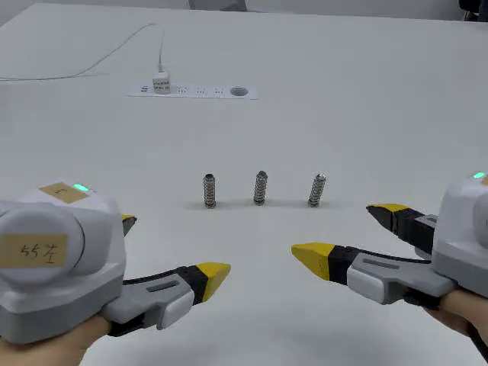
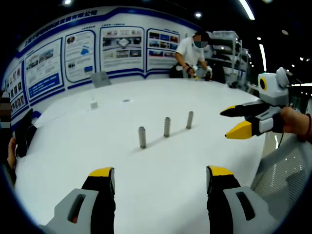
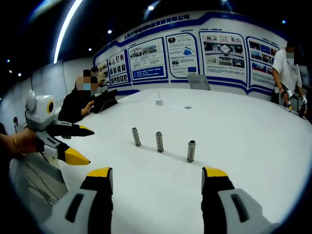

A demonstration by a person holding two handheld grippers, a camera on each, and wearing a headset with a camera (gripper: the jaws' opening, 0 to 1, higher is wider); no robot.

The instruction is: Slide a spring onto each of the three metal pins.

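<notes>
Three springs stand in a row mid-worktop [image 1: 343, 99], each apparently seated over one of the pins [image 1: 262, 175]: left spring [image 1: 210, 191], middle spring [image 1: 261, 187], right spring [image 1: 317, 190], the last leaning slightly. The task is judged complete, which would explain both claws being held apart from the row.

Left claw [image 1: 174, 245], 7 o'clock: jaws spread, empty. Right claw [image 1: 343, 229], 4 o'clock: jaws spread, empty.

Power strip [image 1: 191, 91], 11 o'clock, lies well apart from the work.

Tape label [image 1: 34, 249] on the left unit: handwritten "55" plus a character, seemingly 左. Wall posters [image 2: 122, 46]: text too small to read.
</notes>
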